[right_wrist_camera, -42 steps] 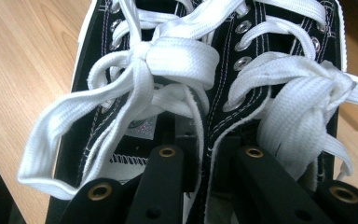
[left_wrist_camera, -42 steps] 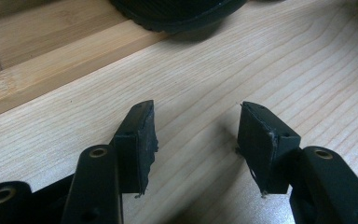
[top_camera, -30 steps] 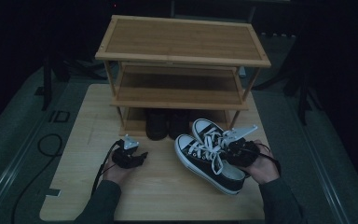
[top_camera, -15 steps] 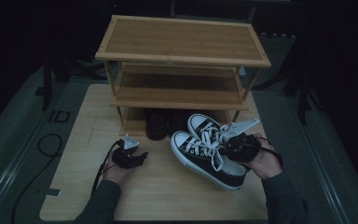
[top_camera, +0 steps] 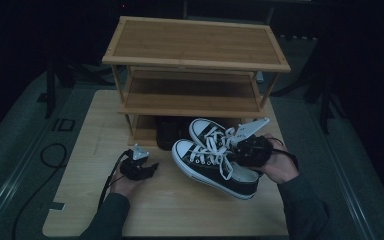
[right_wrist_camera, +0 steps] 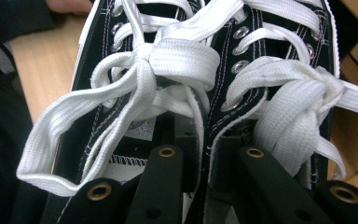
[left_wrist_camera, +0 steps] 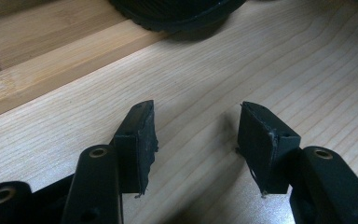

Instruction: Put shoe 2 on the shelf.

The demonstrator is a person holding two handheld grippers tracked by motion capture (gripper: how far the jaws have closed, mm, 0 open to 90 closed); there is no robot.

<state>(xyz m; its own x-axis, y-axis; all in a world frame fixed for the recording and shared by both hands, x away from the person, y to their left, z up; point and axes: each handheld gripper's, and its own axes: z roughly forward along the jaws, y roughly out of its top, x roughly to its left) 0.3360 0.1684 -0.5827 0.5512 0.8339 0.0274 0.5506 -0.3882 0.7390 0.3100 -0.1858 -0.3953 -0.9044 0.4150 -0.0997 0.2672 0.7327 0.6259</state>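
Note:
A pair of black canvas sneakers with white laces and white toe caps hangs in front of the rack, the near sneaker (top_camera: 212, 169) toward me and the far sneaker (top_camera: 206, 131) behind it. My right gripper (top_camera: 246, 150) is shut on their two inner collars, pinched together between the jaws. In the right gripper view the right gripper (right_wrist_camera: 204, 140) clamps the black canvas edges below the white lace bows (right_wrist_camera: 168, 60). My left gripper (top_camera: 147, 169) rests low over the wooden board. Its pads (left_wrist_camera: 137, 140) stand apart with bare wood between them.
A three-tier bamboo shoe rack (top_camera: 195, 50) stands at the back of the light wooden board (top_camera: 80, 210). A dark pair of shoes (top_camera: 169, 131) sits on its lowest shelf; their sole (left_wrist_camera: 177, 11) shows ahead of the left gripper. A black cable (top_camera: 50, 155) lies at left.
My right gripper has lifted the pair of sneakers a little and shifted them slightly left toward the rack. The left gripper has stayed where it was.

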